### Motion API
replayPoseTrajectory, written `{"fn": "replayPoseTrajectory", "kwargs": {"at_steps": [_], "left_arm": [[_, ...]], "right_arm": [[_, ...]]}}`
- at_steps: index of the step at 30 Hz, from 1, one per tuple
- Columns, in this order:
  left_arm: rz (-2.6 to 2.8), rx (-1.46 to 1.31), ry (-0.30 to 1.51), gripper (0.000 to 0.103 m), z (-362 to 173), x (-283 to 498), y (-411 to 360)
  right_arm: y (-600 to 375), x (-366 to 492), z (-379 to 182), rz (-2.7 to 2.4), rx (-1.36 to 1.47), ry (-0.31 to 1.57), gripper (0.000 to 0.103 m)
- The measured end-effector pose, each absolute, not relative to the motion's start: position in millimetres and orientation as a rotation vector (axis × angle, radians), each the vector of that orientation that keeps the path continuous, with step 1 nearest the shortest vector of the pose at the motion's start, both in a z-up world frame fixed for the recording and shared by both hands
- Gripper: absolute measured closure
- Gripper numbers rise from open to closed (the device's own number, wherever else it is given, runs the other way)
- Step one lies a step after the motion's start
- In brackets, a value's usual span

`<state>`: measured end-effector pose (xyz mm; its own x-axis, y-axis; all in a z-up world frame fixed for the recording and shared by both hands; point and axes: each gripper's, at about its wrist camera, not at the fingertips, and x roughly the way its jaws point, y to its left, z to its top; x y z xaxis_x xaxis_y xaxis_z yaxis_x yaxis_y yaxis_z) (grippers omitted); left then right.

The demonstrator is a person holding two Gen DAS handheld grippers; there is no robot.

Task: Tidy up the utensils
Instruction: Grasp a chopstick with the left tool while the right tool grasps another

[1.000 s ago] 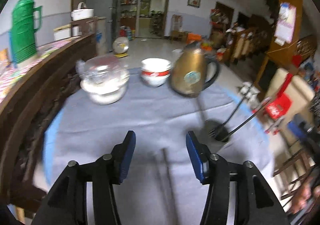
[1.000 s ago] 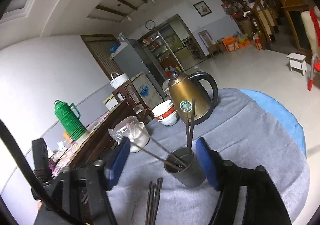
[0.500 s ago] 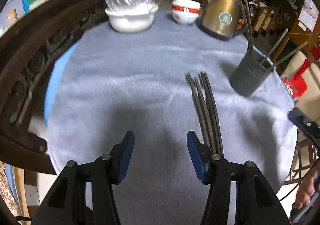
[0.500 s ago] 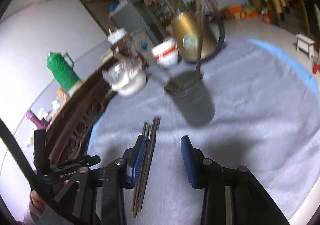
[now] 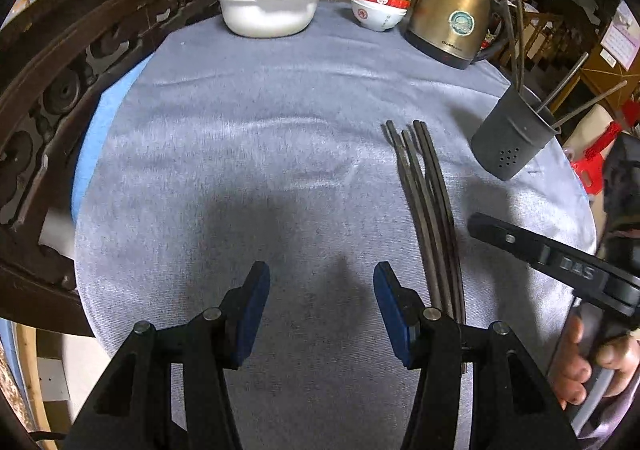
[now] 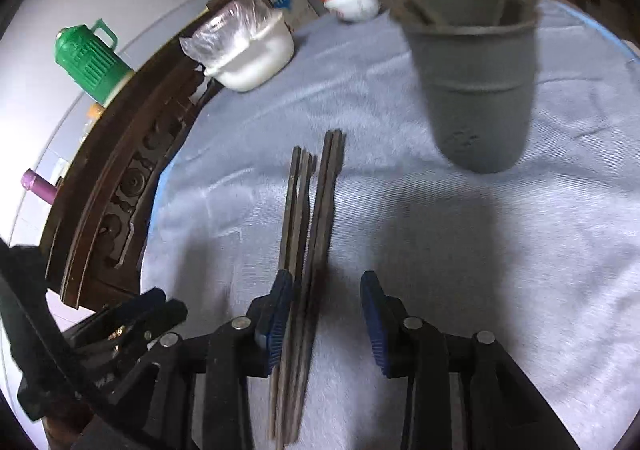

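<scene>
We hold both grippers low over the grey cloth-covered round table [image 5: 248, 138]. The right gripper [image 6: 326, 302] has its blue-padded jaws spread apart, holding nothing, with the bundle of dark, slim chopsticks [image 6: 310, 242] lying flat on the cloth between them, close against the left-hand pad. The left gripper [image 5: 320, 298] is likewise spread and empty; from its view the chopsticks [image 5: 428, 206] lie just outside its right jaw, running away ahead.

The risk we see: the sticks lie packed side by side, so closing here may pinch several at once or squeeze one out sideways. They also sit off-centre in the right jaws, so a grasp could skew and let a stick swing or slip on the lift.

Ahead and to the right of the right jaws stands the dark grey perforated plastic utensil cup [image 6: 476, 90], already holding several long thin utensils that lean against its rim. Farther ahead of the left jaws, a white bowl wrapped in clear plastic [image 5: 266, 10] has contents we cannot make out.
</scene>
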<state>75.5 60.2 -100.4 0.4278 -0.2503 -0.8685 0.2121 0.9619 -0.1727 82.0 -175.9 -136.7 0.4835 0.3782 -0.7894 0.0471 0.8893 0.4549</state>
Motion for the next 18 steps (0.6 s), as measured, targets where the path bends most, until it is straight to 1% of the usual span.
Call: {"fn": "replayPoseTrajectory", "kwargs": {"at_steps": [3,6,8,18], "left_arm": [[-0.293,-0.054,1.099,0.048,-103.1,79.8,62.0],[-0.306,-0.066,1.106,0.048,-105.0,85.4,59.2],[-0.318,-0.072,1.107,0.048,-105.6,89.2,56.0],[-0.379,-0.064,1.156,0.048,-117.1,110.6,27.3]], "right_arm": [[-166.0,91.4,-141.5,0.188,0.421,1.07,0.079],[-161.1,96.8,-147.6,0.176,0.408,1.1,0.083],[-161.3,95.9,-146.5,0.162,0.393,1.088,0.085],[-181.3,81.6,-145.0,0.126,0.388,1.095,0.086]]}}
